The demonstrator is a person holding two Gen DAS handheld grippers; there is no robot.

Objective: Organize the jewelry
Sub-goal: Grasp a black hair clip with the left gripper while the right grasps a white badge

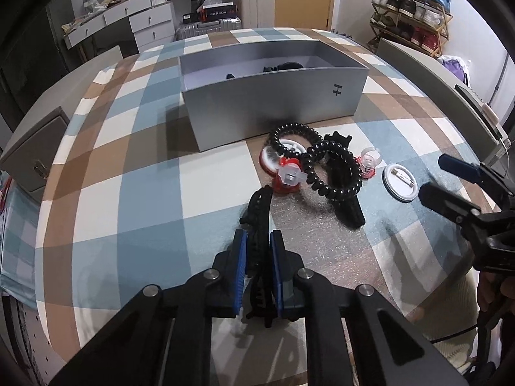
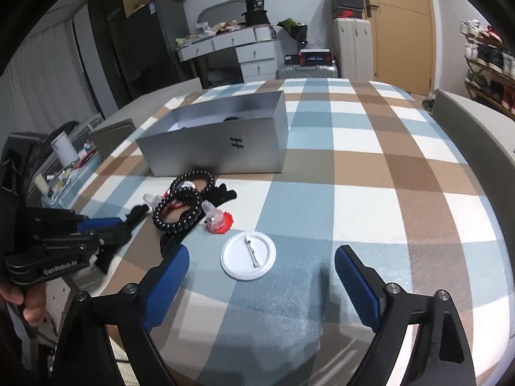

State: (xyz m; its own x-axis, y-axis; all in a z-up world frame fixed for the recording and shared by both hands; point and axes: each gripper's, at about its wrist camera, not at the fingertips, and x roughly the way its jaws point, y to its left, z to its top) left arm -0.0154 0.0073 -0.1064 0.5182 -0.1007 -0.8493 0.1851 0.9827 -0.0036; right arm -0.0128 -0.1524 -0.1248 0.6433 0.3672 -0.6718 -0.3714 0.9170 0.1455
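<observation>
My left gripper (image 1: 258, 244) is shut on a black hair clip (image 1: 259, 212), which lies lengthwise between the blue pads on the checked cloth. Just beyond it are a looped black bead bracelet (image 1: 317, 160), a red and white ring (image 1: 288, 178), a second red ring with a clear top (image 1: 368, 162) and a black hair claw (image 1: 346, 202). A white pin badge (image 2: 248, 255) lies face down between the fingers of my open right gripper (image 2: 262, 254), which does not touch it. The open silver box (image 1: 273, 109) behind holds some dark items.
The checked cloth (image 2: 370, 167) covers the whole table, with bare cloth to the right of the box (image 2: 219, 148). A grey chair back (image 2: 466, 122) stands at the right edge. A drawer unit (image 1: 32, 154) sits off the left edge. A person's hand (image 2: 30, 302) holds the left gripper.
</observation>
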